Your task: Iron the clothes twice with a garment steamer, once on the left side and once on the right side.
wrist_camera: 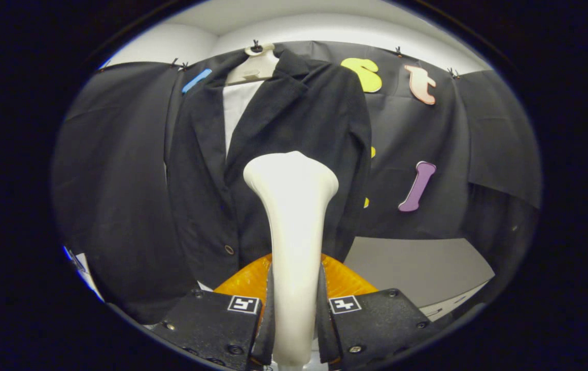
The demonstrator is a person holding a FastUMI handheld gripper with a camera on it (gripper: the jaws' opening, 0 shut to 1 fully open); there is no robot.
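Note:
A black jacket point(273, 154) hangs on a pale hanger point(253, 67) against the booth's wall, over a white shirt front point(237, 111). My gripper point(294, 309) is shut on the white garment steamer point(291, 206), both fingers point(265, 319) pressing on its handle. The steamer stands upright between the fingers, its wide head raised in front of the jacket's middle, by the right front panel. Whether the head touches the cloth I cannot tell.
An orange ribbed object point(345, 281) lies just beyond the fingers, behind the steamer's handle. A grey surface point(417, 268) stretches to the right below the wall cloth. A white wall point(299, 26) rises above the cloth.

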